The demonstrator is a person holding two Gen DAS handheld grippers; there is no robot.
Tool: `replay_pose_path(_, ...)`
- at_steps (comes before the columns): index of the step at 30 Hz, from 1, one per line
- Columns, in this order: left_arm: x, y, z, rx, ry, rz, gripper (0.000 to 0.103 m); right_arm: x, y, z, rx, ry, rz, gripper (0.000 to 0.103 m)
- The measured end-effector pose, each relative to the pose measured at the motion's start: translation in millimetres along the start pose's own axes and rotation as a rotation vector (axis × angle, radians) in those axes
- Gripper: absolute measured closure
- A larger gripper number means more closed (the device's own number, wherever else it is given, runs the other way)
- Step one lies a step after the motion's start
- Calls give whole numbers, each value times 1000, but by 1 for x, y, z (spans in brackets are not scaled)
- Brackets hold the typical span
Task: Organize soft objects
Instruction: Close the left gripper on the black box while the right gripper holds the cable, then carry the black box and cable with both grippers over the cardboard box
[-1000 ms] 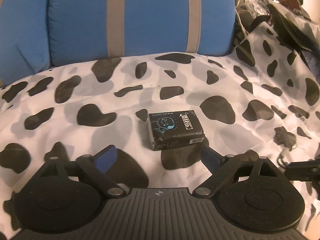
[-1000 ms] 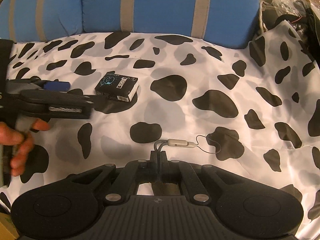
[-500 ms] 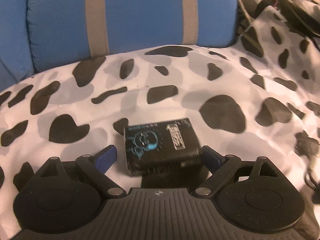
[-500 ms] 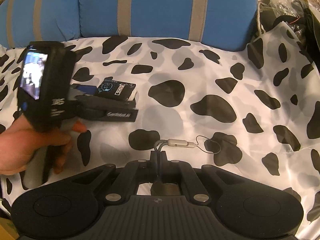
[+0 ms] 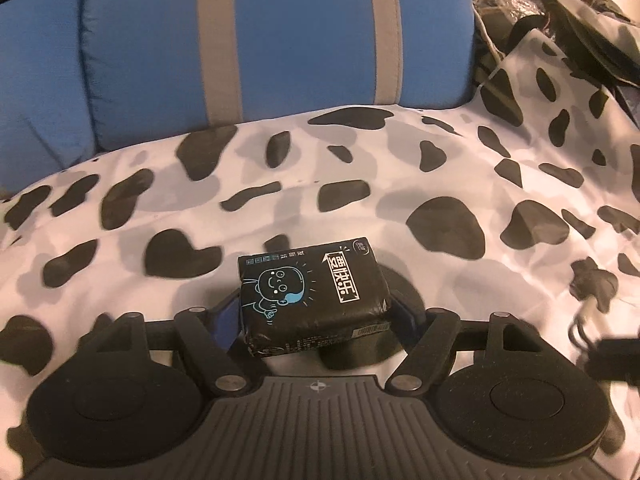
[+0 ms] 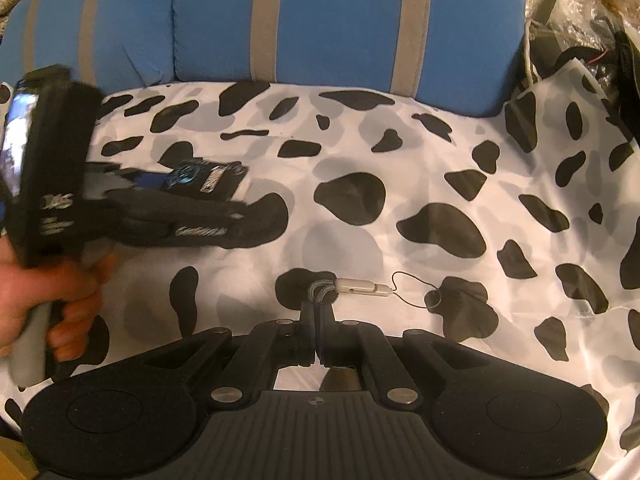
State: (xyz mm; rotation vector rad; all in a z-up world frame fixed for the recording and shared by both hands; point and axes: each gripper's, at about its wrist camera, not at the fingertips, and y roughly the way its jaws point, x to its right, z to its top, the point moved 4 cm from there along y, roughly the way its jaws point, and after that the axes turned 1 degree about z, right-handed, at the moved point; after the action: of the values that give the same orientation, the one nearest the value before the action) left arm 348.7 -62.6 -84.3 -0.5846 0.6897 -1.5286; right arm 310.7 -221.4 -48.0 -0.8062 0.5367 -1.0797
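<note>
A black tissue pack (image 5: 312, 296) with a blue cartoon print lies on the cow-print cloth (image 5: 400, 184). My left gripper (image 5: 314, 314) straddles it, and its jaws are closing, with the blue pads (image 5: 226, 318) against the pack's two short sides. In the right wrist view the same gripper (image 6: 200, 204) shows blurred at the left, held by a hand (image 6: 48, 300), with the pack (image 6: 204, 176) between its fingers. My right gripper (image 6: 317, 314) is shut on the grey cord (image 6: 322, 290) of a small beige lanyard piece (image 6: 362, 287) lying on the cloth.
A blue cushion with grey stripes (image 5: 280, 40) stands along the back of the cloth. Crumpled plastic bags and dark clutter (image 5: 560, 12) pile up at the back right. The right gripper's tip (image 5: 616, 356) pokes in at the left wrist view's right edge.
The left gripper has moved forward until the tissue pack sits between its fingers, and its jaws have narrowed onto the pack. The right gripper has stayed put on the cord.
</note>
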Motion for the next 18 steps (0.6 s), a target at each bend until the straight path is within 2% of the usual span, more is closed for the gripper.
replay_pose_path(18,-46,-81,-30,1,-12,25,30,-27,-24,-6,78,-32,54,99)
